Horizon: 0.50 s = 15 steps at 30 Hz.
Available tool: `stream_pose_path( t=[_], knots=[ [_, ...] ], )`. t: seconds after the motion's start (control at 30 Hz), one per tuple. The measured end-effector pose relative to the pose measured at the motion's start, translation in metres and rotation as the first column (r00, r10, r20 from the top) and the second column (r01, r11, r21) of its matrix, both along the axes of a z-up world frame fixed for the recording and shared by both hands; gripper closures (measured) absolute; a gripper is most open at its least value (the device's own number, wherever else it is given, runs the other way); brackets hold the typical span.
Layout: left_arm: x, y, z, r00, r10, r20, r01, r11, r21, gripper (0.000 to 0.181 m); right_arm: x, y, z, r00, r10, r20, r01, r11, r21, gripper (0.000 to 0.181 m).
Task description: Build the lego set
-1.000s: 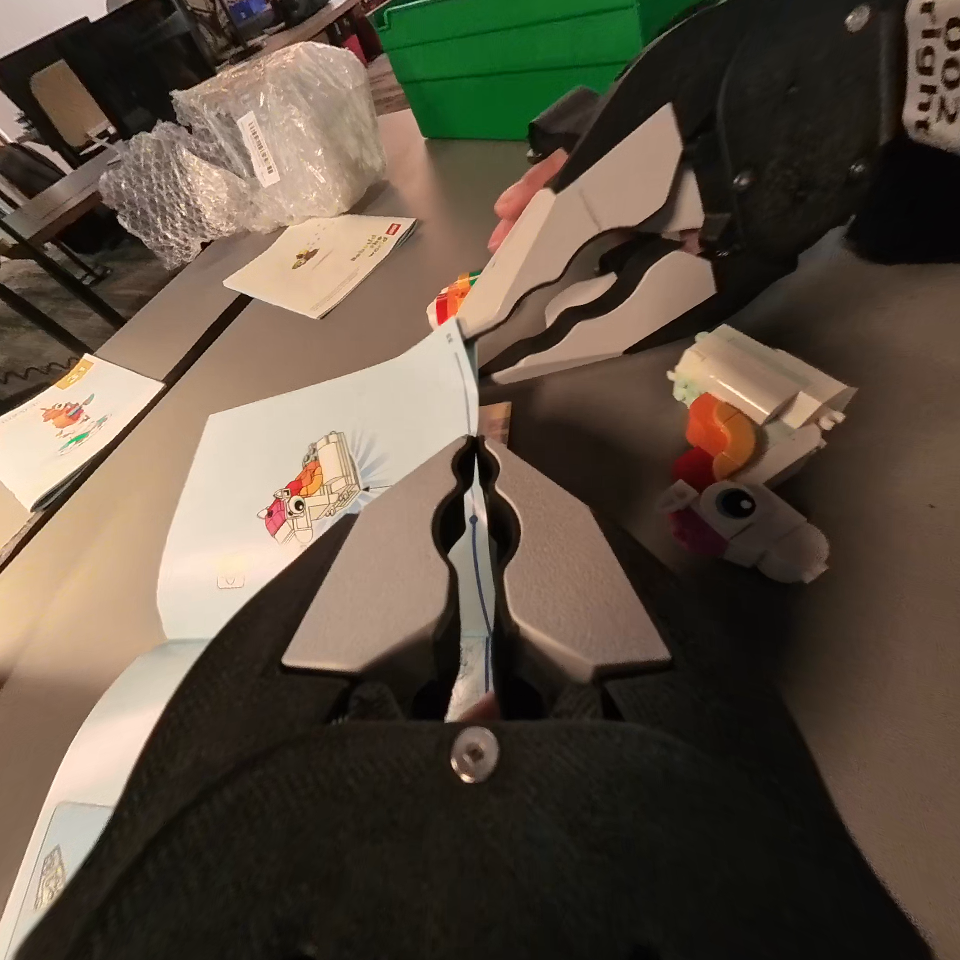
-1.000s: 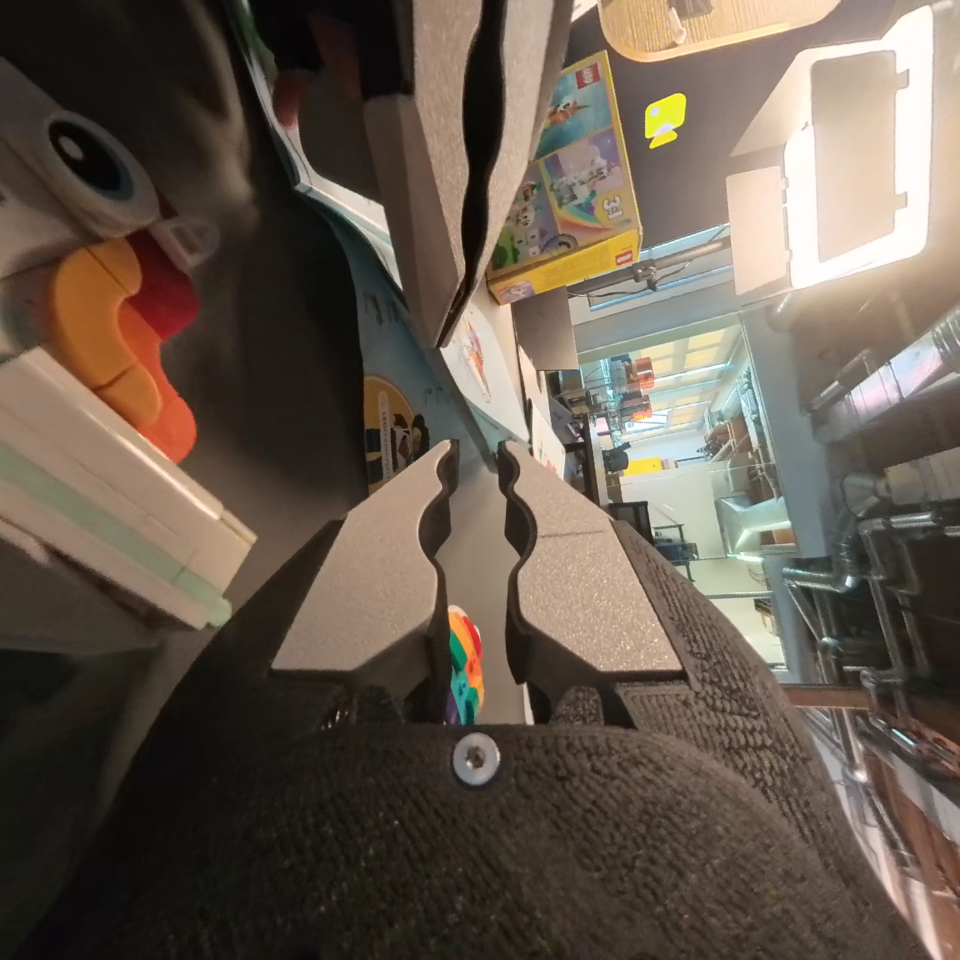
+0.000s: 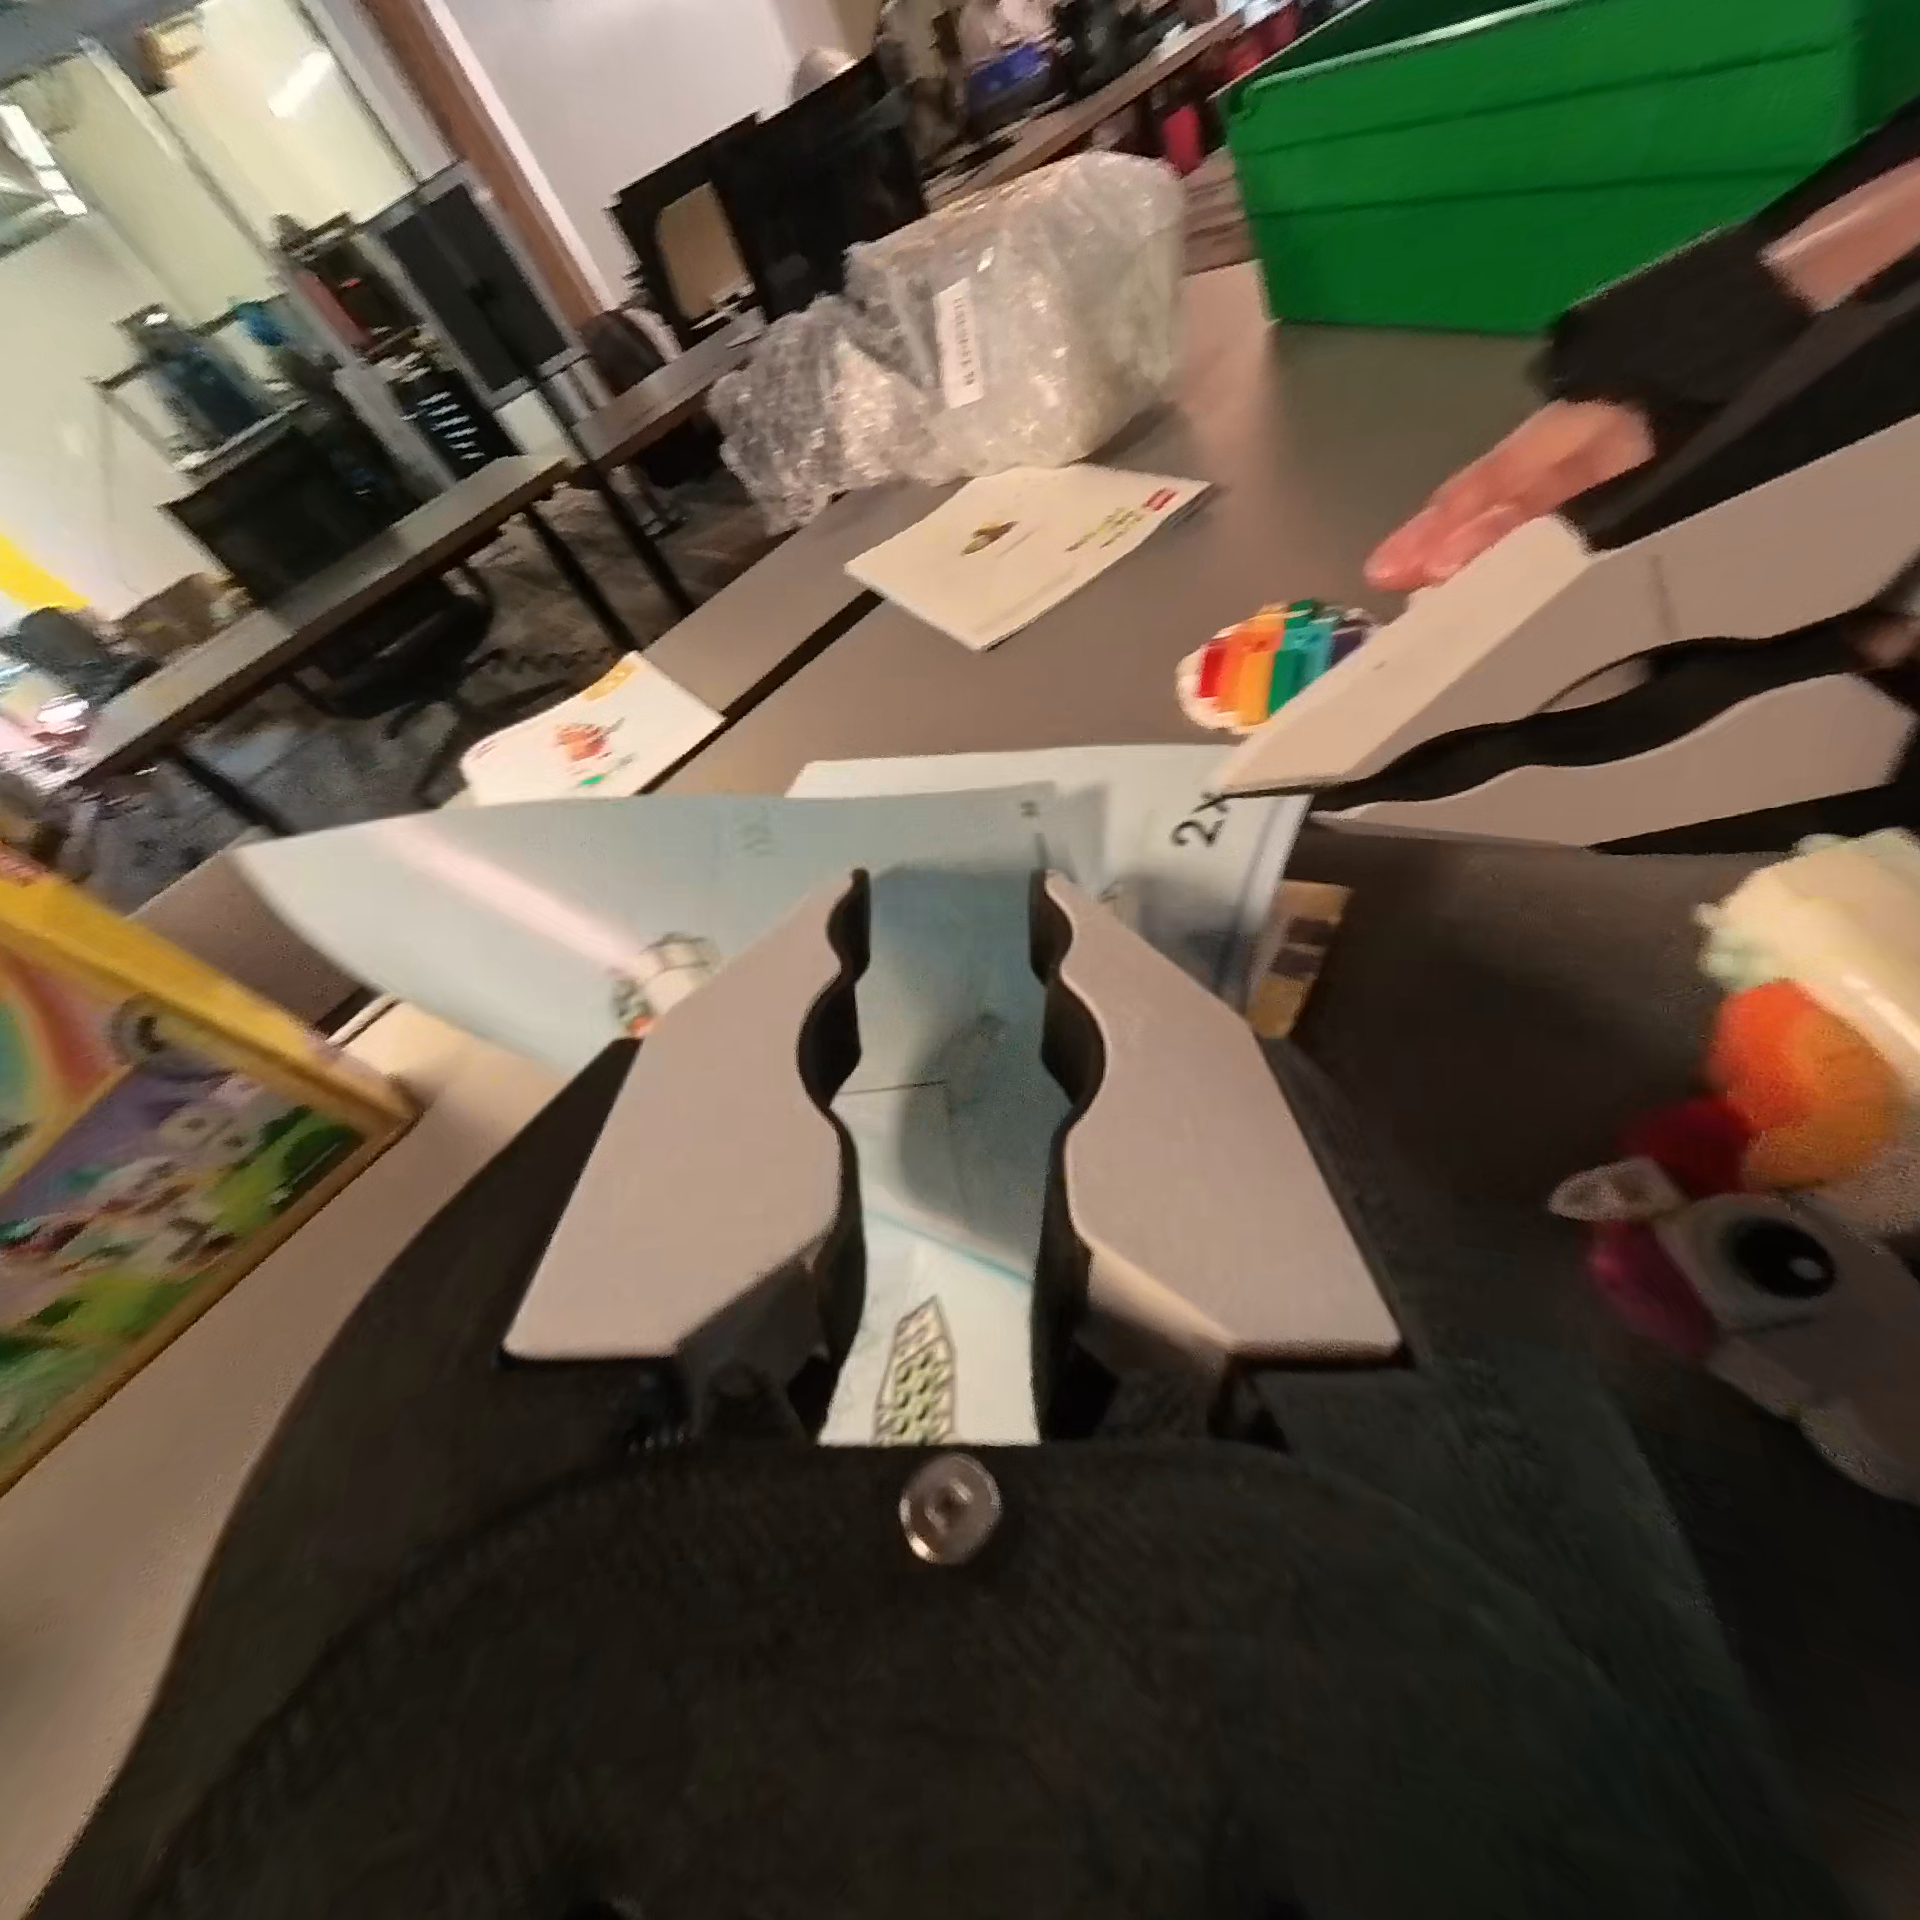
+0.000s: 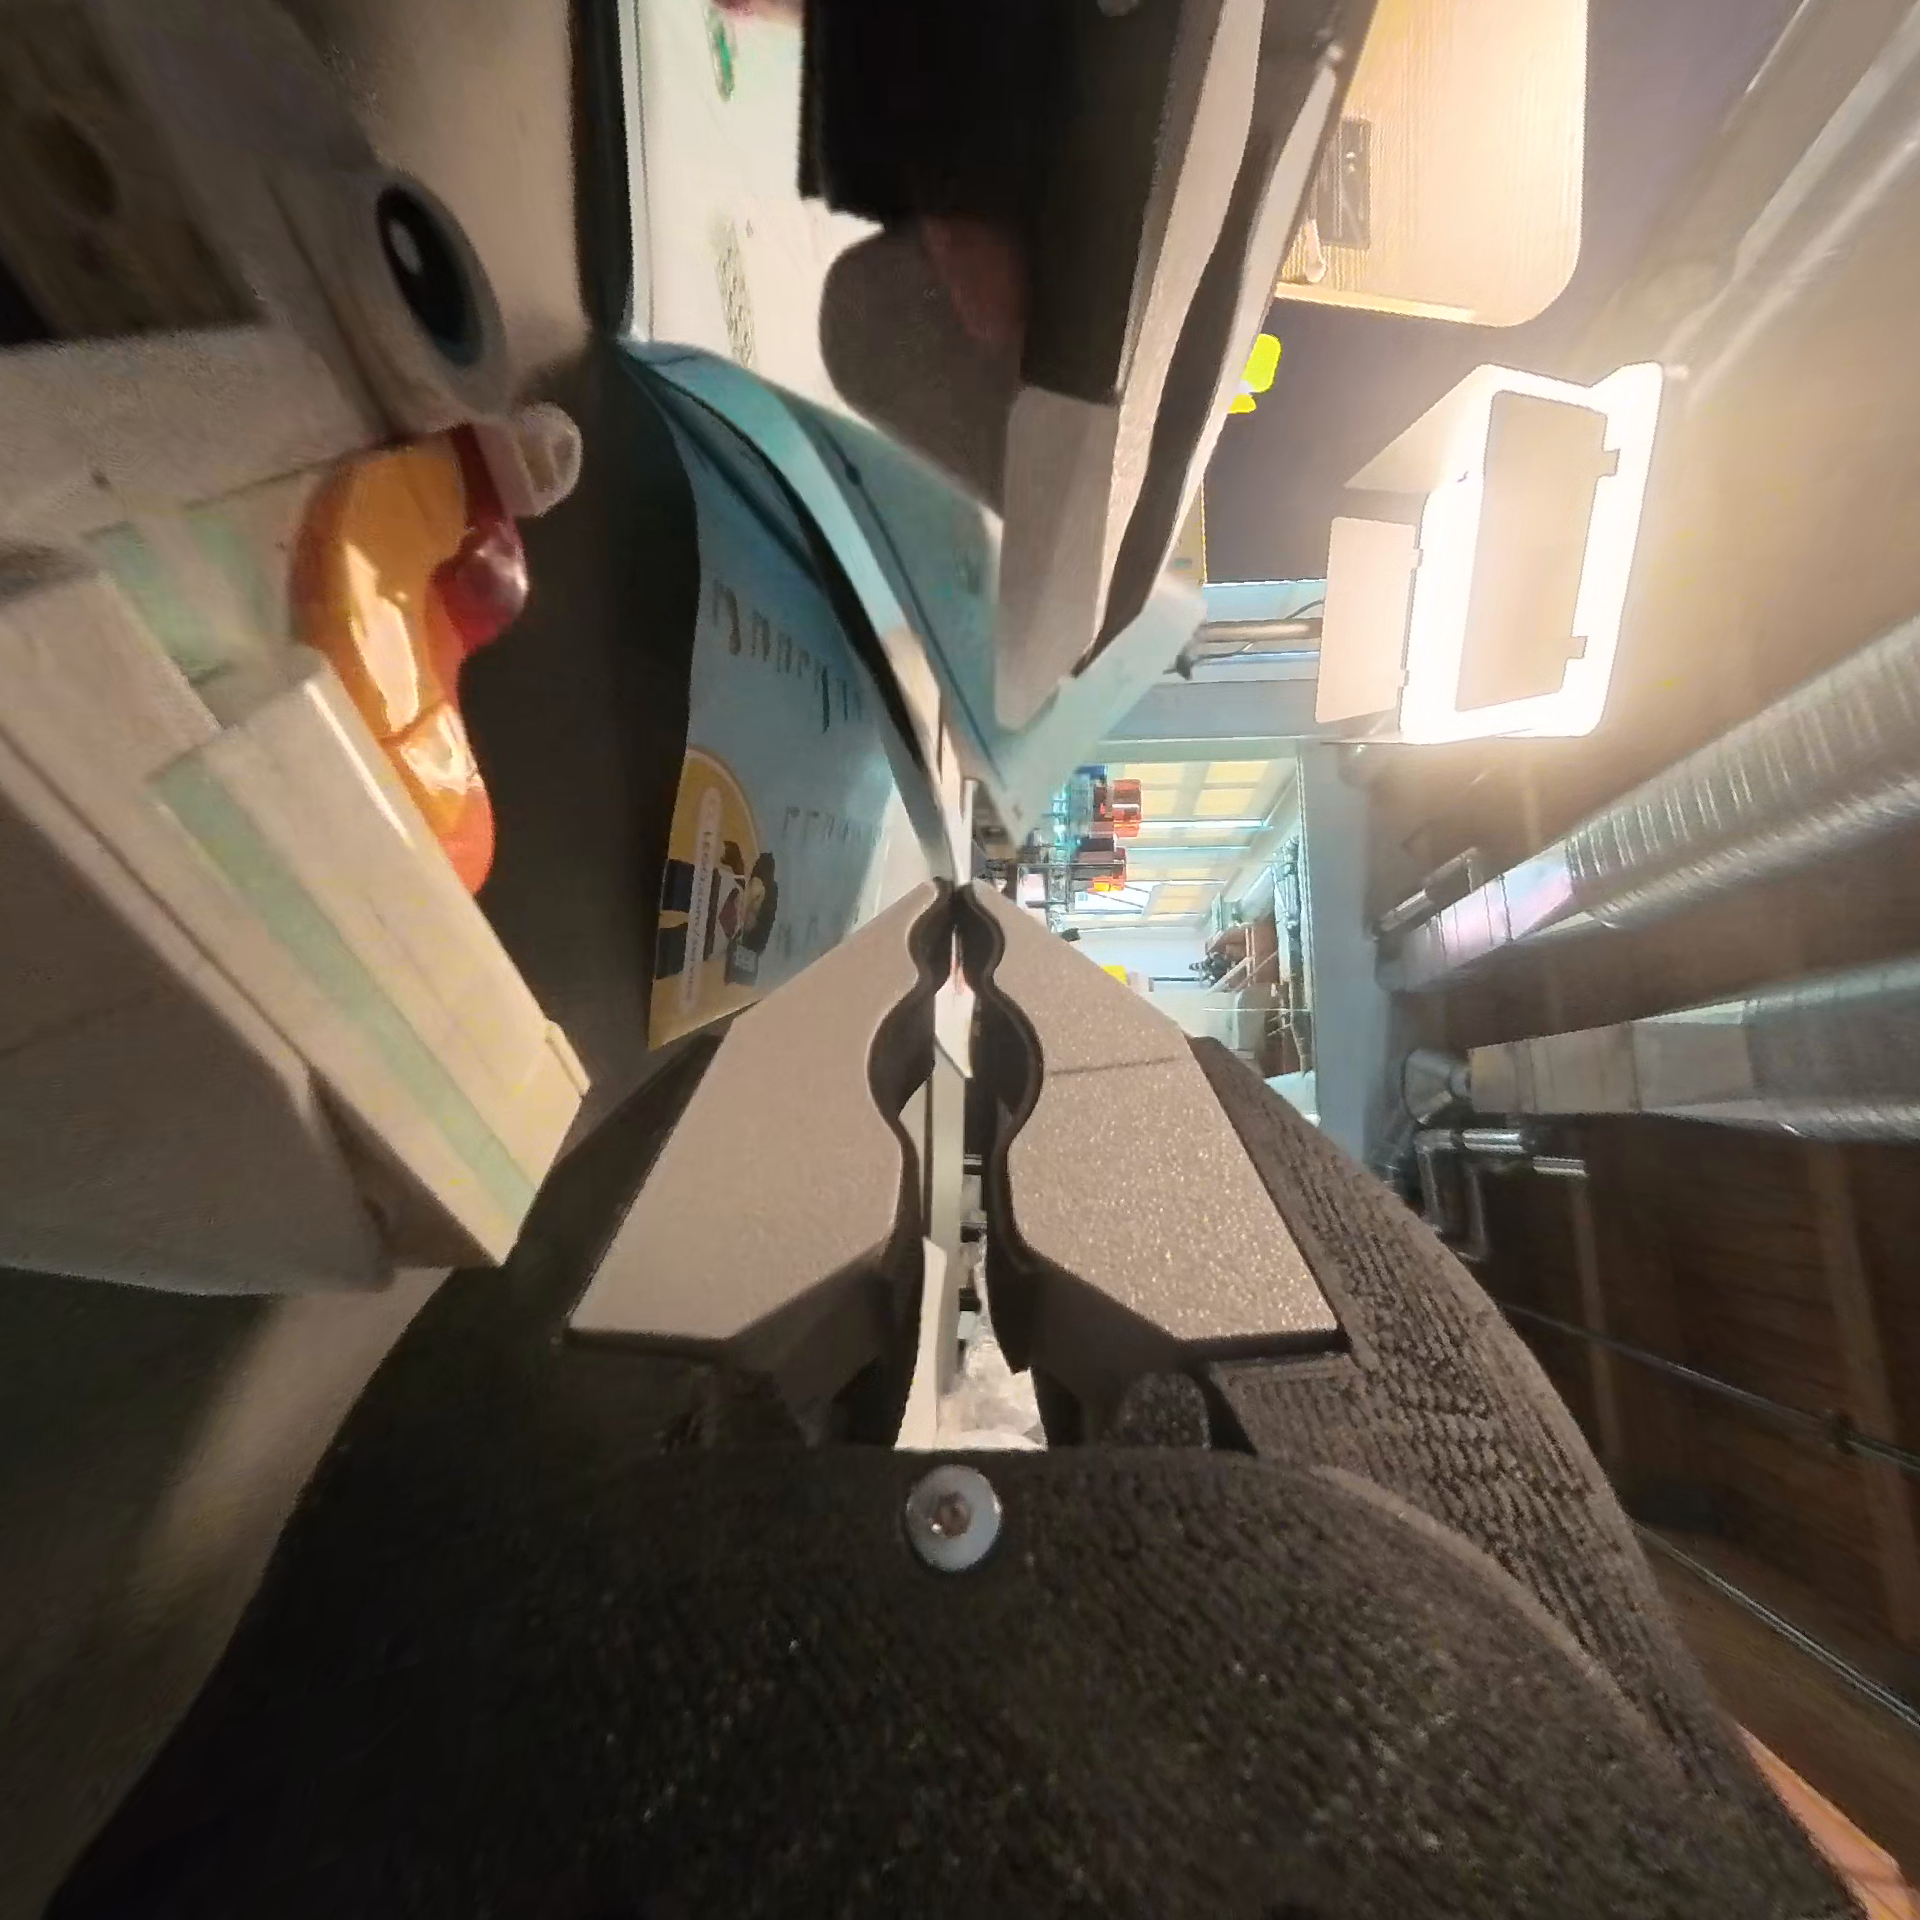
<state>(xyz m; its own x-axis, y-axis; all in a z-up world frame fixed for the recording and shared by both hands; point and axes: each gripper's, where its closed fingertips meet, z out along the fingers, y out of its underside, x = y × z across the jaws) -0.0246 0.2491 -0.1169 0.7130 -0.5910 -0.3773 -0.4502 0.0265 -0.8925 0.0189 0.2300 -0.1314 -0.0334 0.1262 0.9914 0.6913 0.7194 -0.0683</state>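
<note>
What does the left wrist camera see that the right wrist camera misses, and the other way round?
Only the left wrist view shows the green bins, the bubble-wrapped bundle, a rainbow brick piece and the yellow set box. Only the right wrist view shows a bright lamp panel and metal ducts. Both show the blue instruction booklet, the white brick animal, and both tongs: left tongs open, right tongs shut on a page.

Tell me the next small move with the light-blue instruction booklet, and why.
Probably carry the right gripper across to turn the page: it is shut on the light-blue instruction booklet at a lifted page edge, while the left gripper hangs open over it.
</note>
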Motion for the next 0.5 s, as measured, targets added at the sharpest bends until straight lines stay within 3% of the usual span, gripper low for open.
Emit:
stream_pose_path(
  t=[0.03, 0.17, 0.27, 0.4, 0.5],
  knots=[
    [-0.005, 0.003, 0.001, 0.999, 0.037, -0.013, -0.037, 0.999, 0.007, 0.151, 0.000, 0.000, -0.001, 1.000, -0.001, 0.002, 0.001, 1.000, -0.004, 0.181],
    [-0.023, 0.007, 0.001, 0.987, 0.163, -0.007, -0.163, 0.987, -0.009, 0.152, 0.002, 0.003, -0.004, 1.000, -0.008, 0.002, 0.008, 1.000, -0.023, 0.181],
    [-0.029, 0.003, -0.006, 0.982, 0.185, 0.020, -0.184, 0.980, -0.074, 0.152, 0.003, 0.004, -0.005, 1.000, -0.010, 0.005, 0.010, 0.999, -0.033, 0.181],
    [-0.029, 0.000, -0.002, 0.988, 0.147, 0.052, -0.143, 0.987, -0.072, 0.147, 0.002, 0.003, -0.004, 1.000, -0.013, 0.006, 0.013, 1.000, -0.022, 0.181],
    [-0.007, -0.016, 0.004, 0.994, -0.020, 0.105, 0.029, 0.996, -0.082, 0.117, 0.000, 0.002, -0.001, 1.000, -0.014, 0.012, 0.014, 1.000, -0.010, 0.181]
  ],
)
